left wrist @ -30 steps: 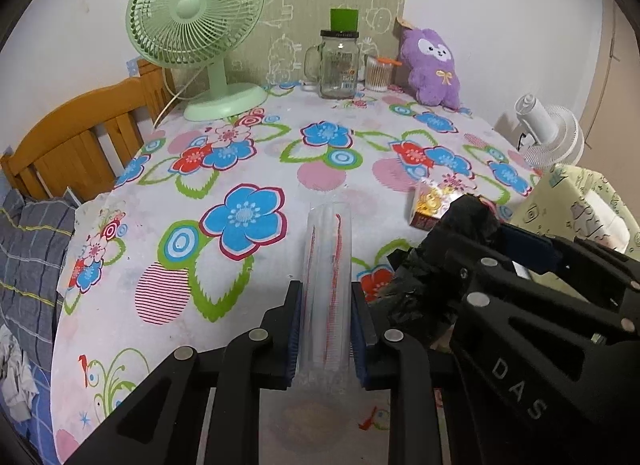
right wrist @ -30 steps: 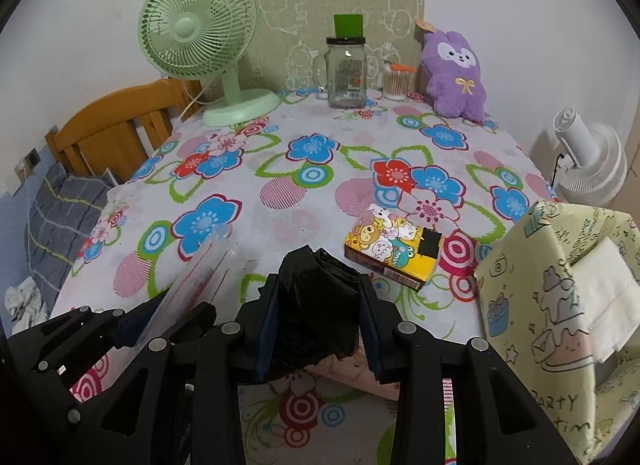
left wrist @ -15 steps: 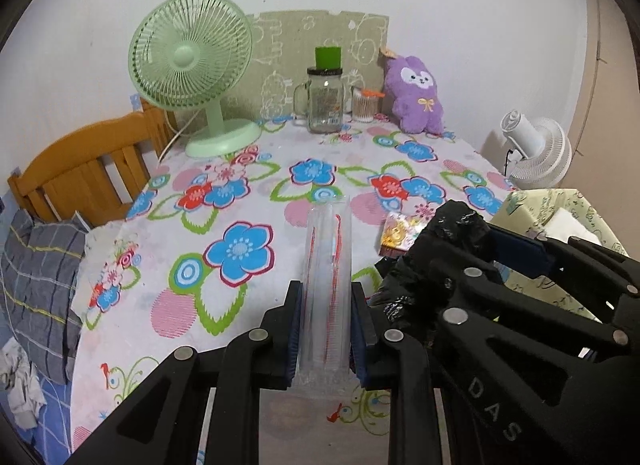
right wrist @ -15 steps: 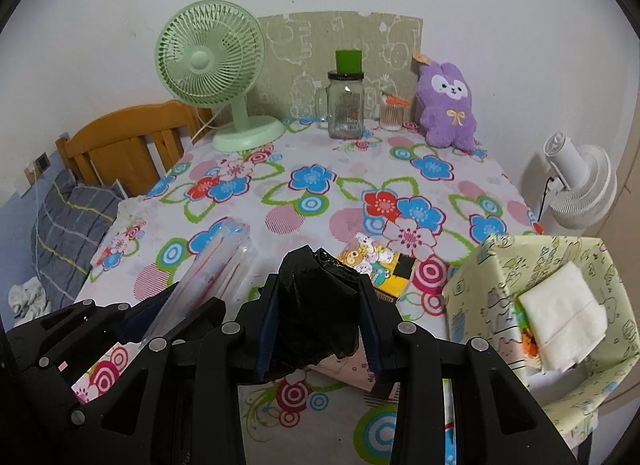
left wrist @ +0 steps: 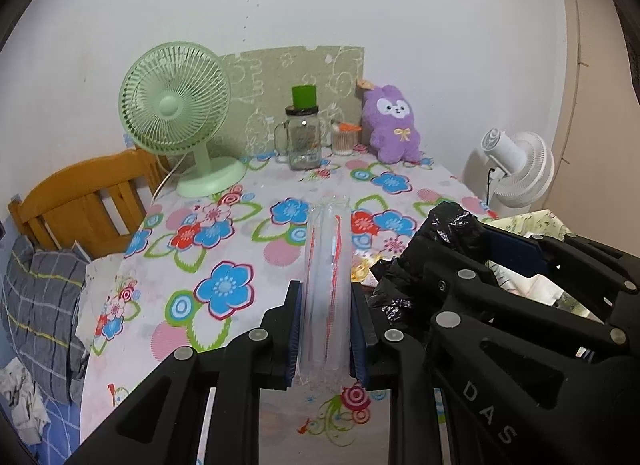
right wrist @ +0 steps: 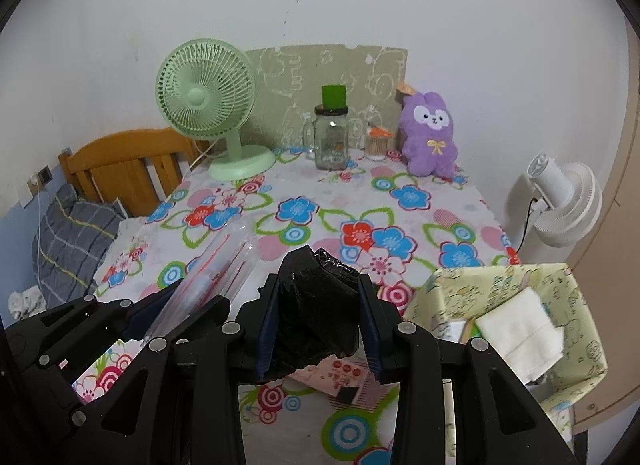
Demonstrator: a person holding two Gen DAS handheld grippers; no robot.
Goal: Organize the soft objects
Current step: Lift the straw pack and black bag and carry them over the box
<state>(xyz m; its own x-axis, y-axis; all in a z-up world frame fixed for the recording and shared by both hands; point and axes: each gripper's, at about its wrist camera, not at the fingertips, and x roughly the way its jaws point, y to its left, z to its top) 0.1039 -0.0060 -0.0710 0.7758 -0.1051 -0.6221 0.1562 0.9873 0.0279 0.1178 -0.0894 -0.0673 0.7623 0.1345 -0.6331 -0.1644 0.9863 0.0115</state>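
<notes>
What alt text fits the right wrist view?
The right tool grips a crumpled black plastic bag above a floral tablecloth; the left tool beside it holds a clear plastic packet. A fabric bin sits right.

Flowered tablecloth [right wrist: 400, 201] in blue, red, green; mint fan [right wrist: 206, 95]; purple plush [right wrist: 430, 133]; black bag [right wrist: 320, 305].

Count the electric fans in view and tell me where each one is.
2. The mint-green desk fan stands at the table's far left corner; the white fan stands off the table's right edge. Others may be hidden.
</notes>
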